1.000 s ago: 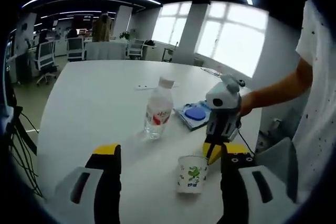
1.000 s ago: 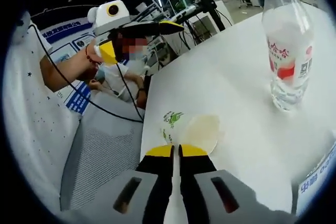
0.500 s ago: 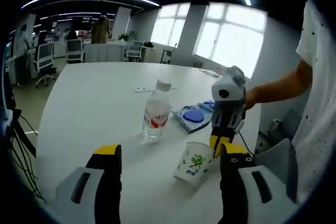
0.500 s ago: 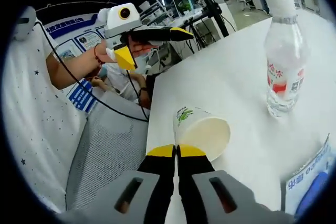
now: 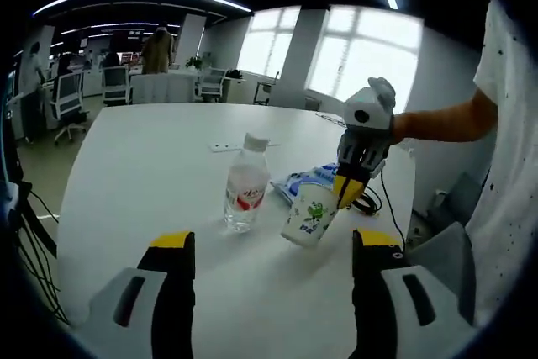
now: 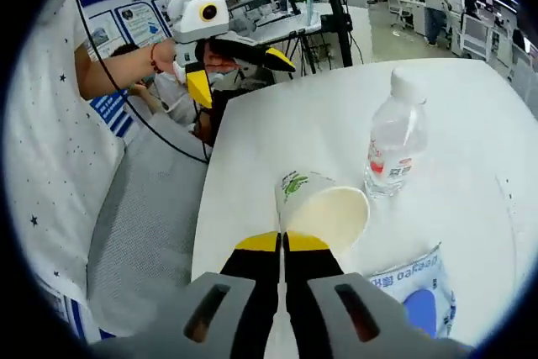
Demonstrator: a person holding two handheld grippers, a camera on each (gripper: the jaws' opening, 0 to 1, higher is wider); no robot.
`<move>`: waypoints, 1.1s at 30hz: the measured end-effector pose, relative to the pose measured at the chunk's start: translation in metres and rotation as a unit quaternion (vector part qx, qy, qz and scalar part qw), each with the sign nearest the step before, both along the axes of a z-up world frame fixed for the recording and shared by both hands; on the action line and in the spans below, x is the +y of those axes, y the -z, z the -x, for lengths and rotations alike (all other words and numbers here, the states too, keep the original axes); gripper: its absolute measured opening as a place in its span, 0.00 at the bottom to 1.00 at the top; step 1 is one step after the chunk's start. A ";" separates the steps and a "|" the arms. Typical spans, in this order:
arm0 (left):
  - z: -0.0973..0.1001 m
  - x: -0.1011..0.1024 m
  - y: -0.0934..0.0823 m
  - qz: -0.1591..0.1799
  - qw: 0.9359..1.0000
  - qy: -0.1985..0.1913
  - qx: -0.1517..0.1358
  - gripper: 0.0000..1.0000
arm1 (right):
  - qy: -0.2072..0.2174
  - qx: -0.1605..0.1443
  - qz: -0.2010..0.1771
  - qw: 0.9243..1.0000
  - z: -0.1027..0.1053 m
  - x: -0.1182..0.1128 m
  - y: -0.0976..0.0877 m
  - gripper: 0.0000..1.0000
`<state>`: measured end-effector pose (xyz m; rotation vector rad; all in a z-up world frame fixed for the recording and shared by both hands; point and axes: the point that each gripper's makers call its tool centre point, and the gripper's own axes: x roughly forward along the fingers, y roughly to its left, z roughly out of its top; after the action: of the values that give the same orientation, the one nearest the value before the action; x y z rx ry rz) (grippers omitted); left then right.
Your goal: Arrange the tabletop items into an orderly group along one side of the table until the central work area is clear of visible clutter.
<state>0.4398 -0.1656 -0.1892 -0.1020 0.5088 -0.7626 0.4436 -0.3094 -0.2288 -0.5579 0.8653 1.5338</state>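
A white paper cup (image 5: 308, 214) with a green print hangs tilted above the white table (image 5: 143, 166), its rim pinched by my right gripper (image 5: 346, 192). In the right gripper view the shut jaws (image 6: 282, 243) clamp the cup (image 6: 324, 208) at its rim, mouth facing the camera. A clear water bottle (image 5: 245, 187) with a red label stands upright just left of the cup, also upright beyond the cup as the bottle (image 6: 395, 142). A blue packet (image 5: 313, 176) lies behind the cup. My left gripper (image 5: 273, 245) stands open and holds nothing.
The blue packet (image 6: 418, 293) lies by the table's near edge. My left gripper (image 6: 239, 73) is held open off the table's corner, a cable trailing from it. A grey chair (image 6: 147, 208) stands beside the table. Office desks and chairs fill the background.
My right gripper has lifted the cup off the table, tilted it and carried it toward the bottle and packet. The left gripper stays open.
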 end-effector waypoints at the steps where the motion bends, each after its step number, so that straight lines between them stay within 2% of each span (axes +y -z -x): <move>1: 0.000 0.000 0.000 -0.001 1.000 0.001 -0.001 0.78 | -0.002 -0.006 0.006 1.000 -0.002 -0.002 -0.002 0.00; 6: 0.000 0.000 -0.001 0.000 1.000 0.002 -0.002 0.78 | -0.035 -0.061 0.044 0.997 -0.019 -0.011 -0.010 0.00; 9: 0.000 -0.001 -0.001 0.000 1.000 0.003 -0.002 0.77 | -0.064 -0.104 0.080 0.989 -0.032 -0.018 -0.009 0.00; 12: 0.000 -0.001 0.000 0.001 1.000 0.003 -0.002 0.77 | -0.082 -0.130 0.101 0.983 -0.042 -0.021 -0.009 0.00; 13: 0.000 -0.001 -0.001 0.002 1.000 0.003 -0.002 0.77 | -0.098 -0.154 0.117 0.976 -0.048 -0.023 -0.009 0.00; 17: 0.000 0.000 0.000 0.002 1.000 0.001 -0.001 0.77 | -0.140 -0.191 0.152 0.959 -0.058 -0.028 -0.004 0.00; 20: 0.000 0.001 0.000 0.004 1.000 -0.001 -0.001 0.77 | -0.176 -0.229 0.174 0.941 -0.068 -0.031 -0.001 0.00; 23: 0.001 0.001 0.001 0.005 1.000 -0.003 0.000 0.77 | -0.205 -0.245 0.188 0.929 -0.070 -0.030 0.002 0.00; 28: 0.003 0.000 0.003 0.006 1.000 -0.004 0.003 0.77 | -0.268 -0.281 0.217 0.896 -0.078 -0.032 0.009 0.00; 29: 0.003 0.000 0.003 0.006 1.000 -0.004 0.003 0.77 | -0.275 -0.282 0.223 0.892 -0.078 -0.033 0.011 0.00; 31: 0.003 -0.001 0.004 0.008 1.000 -0.005 0.004 0.77 | -0.297 -0.293 0.228 0.880 -0.079 -0.032 0.015 0.00; 33: 0.003 -0.001 0.005 0.009 1.000 -0.006 0.005 0.77 | -0.310 -0.298 0.231 0.873 -0.079 -0.030 0.019 0.00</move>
<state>0.4364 -0.1670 -0.1939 -0.1245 0.5103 -0.7554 0.5222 -0.3392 -0.2479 -1.6945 0.5760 1.5527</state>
